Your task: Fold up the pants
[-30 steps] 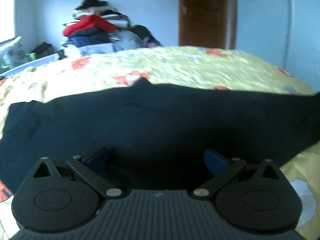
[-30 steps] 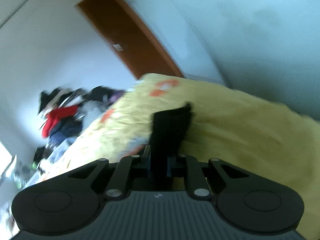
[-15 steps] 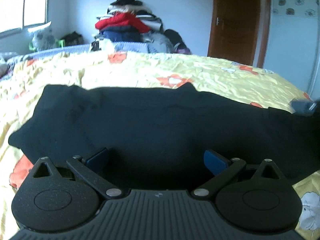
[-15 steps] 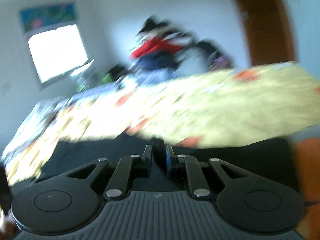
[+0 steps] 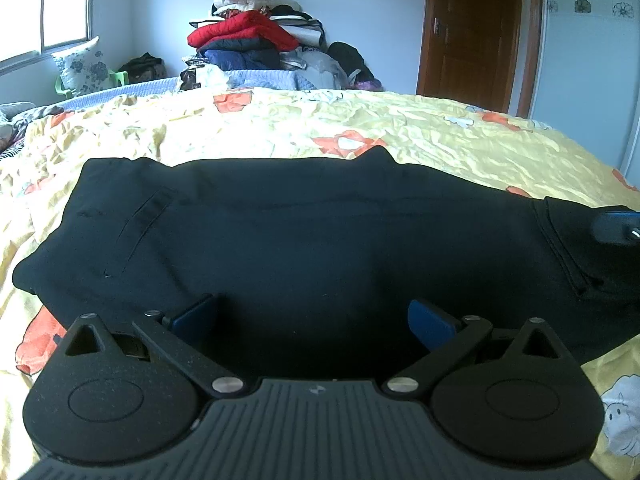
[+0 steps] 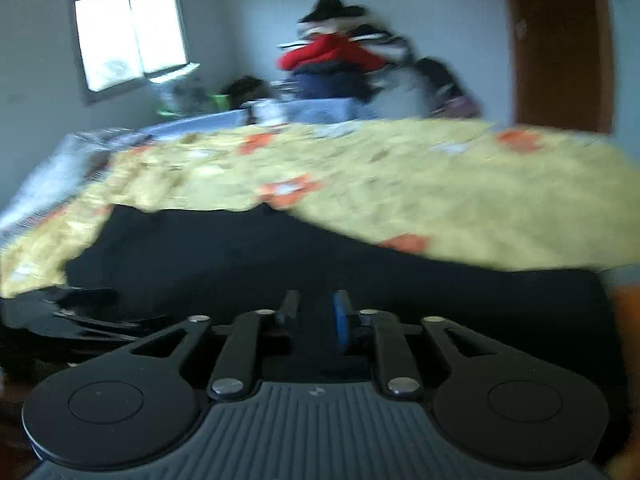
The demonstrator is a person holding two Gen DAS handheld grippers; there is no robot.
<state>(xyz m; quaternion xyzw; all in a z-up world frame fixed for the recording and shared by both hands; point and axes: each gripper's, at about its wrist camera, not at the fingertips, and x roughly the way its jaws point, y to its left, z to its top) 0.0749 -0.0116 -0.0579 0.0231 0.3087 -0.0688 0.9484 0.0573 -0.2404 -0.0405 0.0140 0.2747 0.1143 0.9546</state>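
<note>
Black pants lie flat across the yellow flowered bed sheet, with a pocket seam at the left and a hem edge doubled over at the right. My left gripper hovers low over their near edge, open, its blue pads wide apart with nothing between them. My right gripper hangs over the pants at their right end. Its jaws are opening, with a narrow gap between them and no cloth pinched. Its tip shows at the far right edge of the left wrist view. The right wrist view is blurred.
A tall pile of clothes topped by a red jacket stands behind the bed. A brown door is at the back right. At the back left are a window and a flowered pillow. Yellow sheet stretches beyond the pants.
My right gripper swung across the bed with the black cloth pinched, rolled level, and its jaws have parted over the pants. The left gripper stayed open and shifted only slightly.
</note>
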